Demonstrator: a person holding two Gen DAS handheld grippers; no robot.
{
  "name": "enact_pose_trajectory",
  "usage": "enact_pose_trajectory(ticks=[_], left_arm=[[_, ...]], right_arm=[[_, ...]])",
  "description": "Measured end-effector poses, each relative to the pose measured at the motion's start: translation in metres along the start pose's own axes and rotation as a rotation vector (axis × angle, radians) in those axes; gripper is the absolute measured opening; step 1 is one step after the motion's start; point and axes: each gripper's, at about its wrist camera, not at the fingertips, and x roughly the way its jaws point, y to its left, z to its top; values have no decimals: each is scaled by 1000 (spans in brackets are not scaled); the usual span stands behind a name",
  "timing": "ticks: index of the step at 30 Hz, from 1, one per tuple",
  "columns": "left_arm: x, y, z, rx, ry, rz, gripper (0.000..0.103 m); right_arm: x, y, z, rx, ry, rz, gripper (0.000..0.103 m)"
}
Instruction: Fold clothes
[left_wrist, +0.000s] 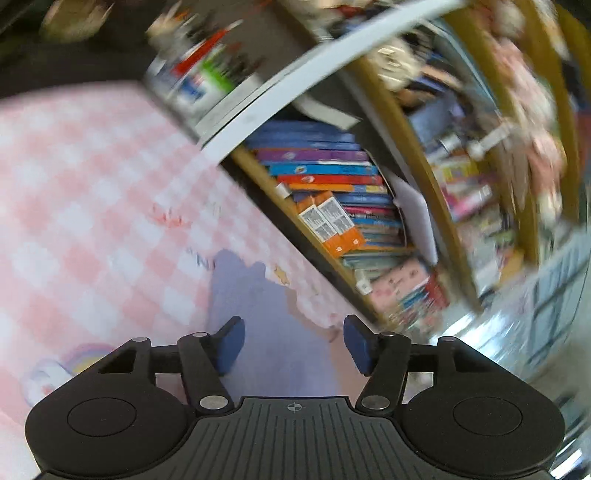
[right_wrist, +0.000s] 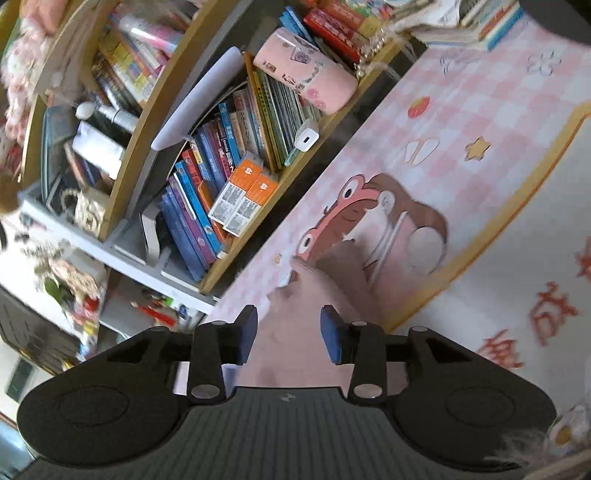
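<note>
My left gripper stands with its blue pads apart and nothing pinched between them. A lavender cloth lies flat under the gap and runs away from me across the pink checked table cover; the pads do not press on it. Off to the lower left on the cover sits a pastel rainbow print, blurred. Past the cloth's far edge there is a small yellow star print, and then the table edge drops off to a bookshelf packed with stacked books, two orange boxes leaning against them. Everything beyond that is smeared; I cannot make it out.

My right gripper also has its pads apart, a narrower gap, and nothing clamped. A dusty pink cloth lies under and just beyond the gap, its far end reaching onto a cartoon frog-hat figure printed on the same pink cover. To the right of that, a yellow border line and red characters on a white patch. Further out, a star and a strawberry print. To the left the shelf again, with a white charger and a pink pencil case resting on the books.
</note>
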Motion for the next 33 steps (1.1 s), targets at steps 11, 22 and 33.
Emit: enact_pose_trajectory(ticks=[11, 22, 33], left_arm=[[17, -45, -1, 499, 26, 271, 75], [108, -68, 2, 797, 250, 402, 48], [73, -89, 5, 805, 63, 299, 6]], right_arm=[[0, 25, -11, -486, -47, -321, 41], [85, 68, -7, -859, 103, -404, 39], [59, 78, -1, -872, 5, -288, 5]])
